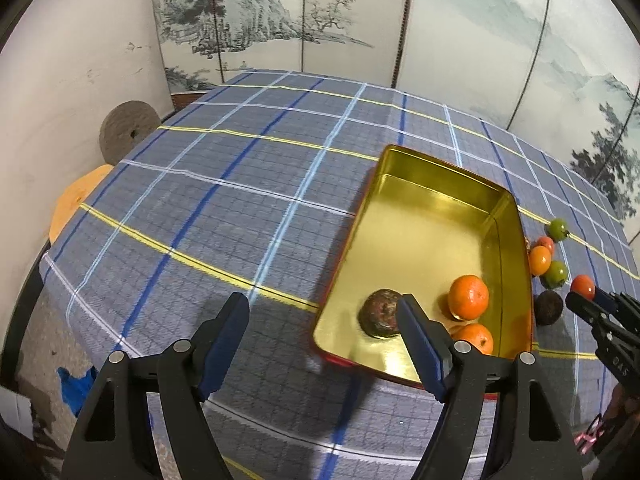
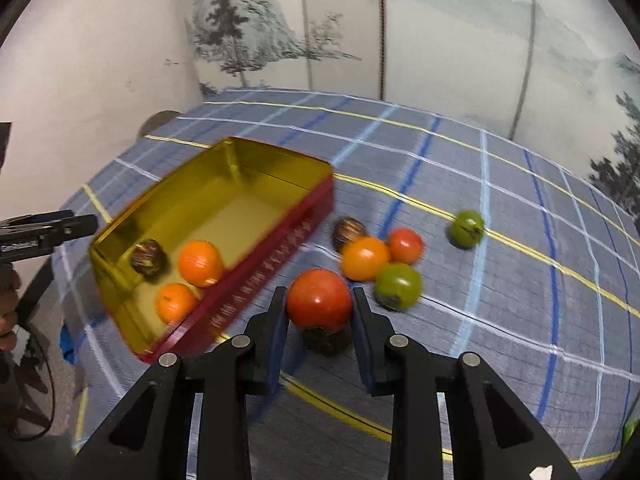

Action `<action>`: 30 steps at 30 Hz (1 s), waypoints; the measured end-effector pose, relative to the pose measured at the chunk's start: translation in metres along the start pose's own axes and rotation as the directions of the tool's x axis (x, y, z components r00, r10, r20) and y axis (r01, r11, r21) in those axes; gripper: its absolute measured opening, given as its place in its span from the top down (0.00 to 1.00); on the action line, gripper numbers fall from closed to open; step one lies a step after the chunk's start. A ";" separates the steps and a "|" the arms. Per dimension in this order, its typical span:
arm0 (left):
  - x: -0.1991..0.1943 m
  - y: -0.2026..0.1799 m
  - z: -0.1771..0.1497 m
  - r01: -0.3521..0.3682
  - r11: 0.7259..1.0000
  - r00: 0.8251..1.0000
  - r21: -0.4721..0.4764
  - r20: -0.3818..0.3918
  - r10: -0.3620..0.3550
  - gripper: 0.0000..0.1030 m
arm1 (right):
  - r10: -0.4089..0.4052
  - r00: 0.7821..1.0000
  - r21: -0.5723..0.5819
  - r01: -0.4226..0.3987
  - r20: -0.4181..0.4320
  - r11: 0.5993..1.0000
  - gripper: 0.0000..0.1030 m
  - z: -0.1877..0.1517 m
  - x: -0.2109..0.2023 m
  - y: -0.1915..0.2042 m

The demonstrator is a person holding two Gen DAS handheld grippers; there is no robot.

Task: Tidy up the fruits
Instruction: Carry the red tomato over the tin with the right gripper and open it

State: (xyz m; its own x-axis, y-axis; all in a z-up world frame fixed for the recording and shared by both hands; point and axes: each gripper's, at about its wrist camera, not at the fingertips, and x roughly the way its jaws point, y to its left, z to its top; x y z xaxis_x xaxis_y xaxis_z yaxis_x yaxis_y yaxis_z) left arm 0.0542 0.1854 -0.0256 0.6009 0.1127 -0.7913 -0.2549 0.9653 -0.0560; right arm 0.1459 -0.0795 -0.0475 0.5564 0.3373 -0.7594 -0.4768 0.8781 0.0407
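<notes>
Right gripper (image 2: pixel 320 314) pinching red tomato (image 2: pixel 319 299) above tablecloth (image 2: pixel 500 280), at four o'clock from gold tin (image 2: pixel 276 178). Left gripper (image 1: pixel 322 320) spread, empty, beside tin's near corner.

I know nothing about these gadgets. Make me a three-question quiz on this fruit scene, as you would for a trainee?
1. How many fruits lie in the tin?
2. True or false: the right hand-held gripper is empty.
3. Which fruit lies farthest from the tin: A) green fruit, B) orange fruit, C) dark fruit?

Key:
1. Three: two oranges and one dark one.
2. False: it is shut on a red fruit. The left hand-held gripper is open.
3. A.
</notes>
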 end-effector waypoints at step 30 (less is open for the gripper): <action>0.008 0.064 -0.015 -0.090 0.990 0.996 -0.104 -0.031 0.088 0.26 | 0.172 0.975 -0.199 -0.198 -0.145 0.960 0.73 0.027 0.066 0.134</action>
State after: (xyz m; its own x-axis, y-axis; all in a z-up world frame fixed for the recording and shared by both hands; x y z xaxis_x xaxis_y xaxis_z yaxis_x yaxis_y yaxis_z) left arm 0.0311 0.2445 -0.0446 0.5524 0.1895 -0.8118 -0.3858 0.9213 -0.0475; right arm 0.1373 0.0694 -0.0747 0.3621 0.4303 -0.8269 -0.7037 0.7080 0.0602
